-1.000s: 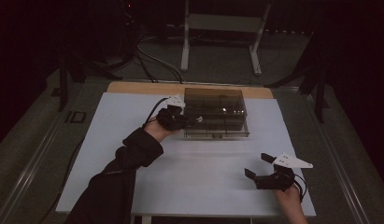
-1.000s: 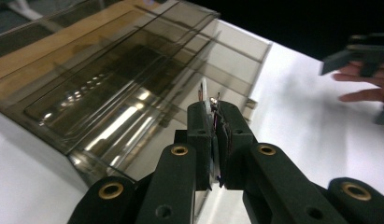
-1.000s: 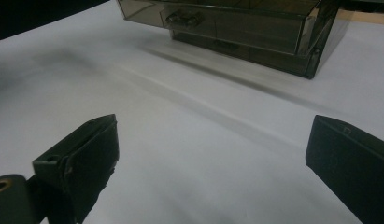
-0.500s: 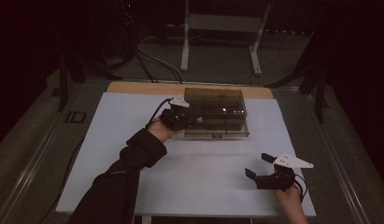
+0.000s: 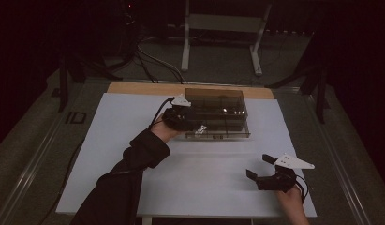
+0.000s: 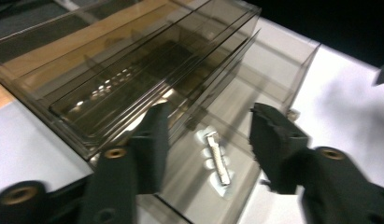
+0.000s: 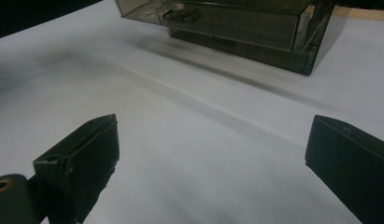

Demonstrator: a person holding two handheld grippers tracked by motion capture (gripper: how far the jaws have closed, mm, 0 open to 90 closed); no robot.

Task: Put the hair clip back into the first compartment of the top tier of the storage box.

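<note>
so, scene: white table top (image 5: 134, 154) w/ wooden strip along far edge, dark room around it.
box: smoked clear plastic drawer box (image 5: 218, 112) is sitting at far middle of table, just in front of the wooden strip; in left gripper view it's showing stacked see-thru trays.
drawer: lowest drawer (image 6: 236, 140) is sticking out toward the person, past the box front; in right gripper view it's also standing proud of the box body.
handle: small metal pull (image 6: 216, 158) is sitting on the drawer front, between the left jaws but not being pressed by either.
left gripper: left gripper (image 5: 181, 118) is hovering at the box's near-left corner, person's sleeve reaching in from bottom left. jaws have just been opening, now standing apart w/ the pull and drawer front in the gap, pads not pinching anything.
right gripper: right gripper (image 5: 265, 169) is resting near the table's near-right edge, well apart from the box. jaws are spread wide w/ bare table between them, holding nothing.
hands: right hand is just showing at bottom edge behind its gripper.
</note>
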